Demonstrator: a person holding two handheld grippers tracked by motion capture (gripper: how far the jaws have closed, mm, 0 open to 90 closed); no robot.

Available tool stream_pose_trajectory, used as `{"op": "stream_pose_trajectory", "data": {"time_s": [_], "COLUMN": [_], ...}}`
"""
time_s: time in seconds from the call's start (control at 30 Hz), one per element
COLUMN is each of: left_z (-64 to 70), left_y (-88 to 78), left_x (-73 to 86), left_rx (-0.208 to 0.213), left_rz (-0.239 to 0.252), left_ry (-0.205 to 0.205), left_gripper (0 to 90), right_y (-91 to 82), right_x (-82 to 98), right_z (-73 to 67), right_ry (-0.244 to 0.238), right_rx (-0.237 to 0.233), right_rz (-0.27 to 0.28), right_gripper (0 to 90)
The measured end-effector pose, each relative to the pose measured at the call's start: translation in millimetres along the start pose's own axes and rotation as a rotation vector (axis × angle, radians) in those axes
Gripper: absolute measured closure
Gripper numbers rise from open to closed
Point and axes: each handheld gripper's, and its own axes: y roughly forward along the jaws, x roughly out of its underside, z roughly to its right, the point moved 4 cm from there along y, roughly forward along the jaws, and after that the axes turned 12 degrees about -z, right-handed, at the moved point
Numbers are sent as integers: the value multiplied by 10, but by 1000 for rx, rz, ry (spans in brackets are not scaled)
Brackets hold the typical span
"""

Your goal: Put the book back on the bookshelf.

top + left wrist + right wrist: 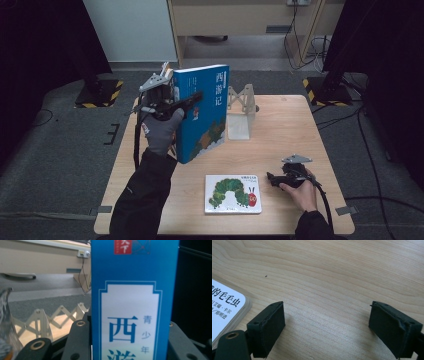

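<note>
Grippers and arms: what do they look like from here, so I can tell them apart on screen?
Both are black two-jaw tools. The left gripper carries a grey three-cornered plate, held by a hand in a grey glove with a red mark, black sleeve. The right gripper has the same plate and a black trailing cable, bare hand, dark sleeve. Its pads are flat, black and rectangular.

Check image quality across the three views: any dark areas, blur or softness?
High view: dim, with near-black corners, though the pale wooden table is evenly lit. Left gripper view: the tall blue book is fairly sharp, the background soft. Right gripper view: bright and crisp, with soft shadows under the jaws.
</note>
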Motion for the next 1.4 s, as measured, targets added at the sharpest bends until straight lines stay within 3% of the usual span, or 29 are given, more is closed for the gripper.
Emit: {"op": "stream_pose_trajectory", "data": {"time_s": [0.13,0.43,0.97,1.4], "left_z": [-71,-251,-474,-591], "left_y": [84,354,865,1287], "left_x": [-134,-343,-302,-153], "left_rx": [-28,-138,-223,-266], "left_rz": [21,30,26,-40], "left_ry": [-6,-2,-52,-41], "left_gripper": [613,613,613,613], "right_y": [11,36,37,37], "right_x": [1,6,7,9], "right_z": [2,0,1,1], "right_ry": [0,1,5,2], "right_rx": [12,19,22,22], "right_rz": [8,28,26,24], "right_gripper": [127,92,83,79]}}
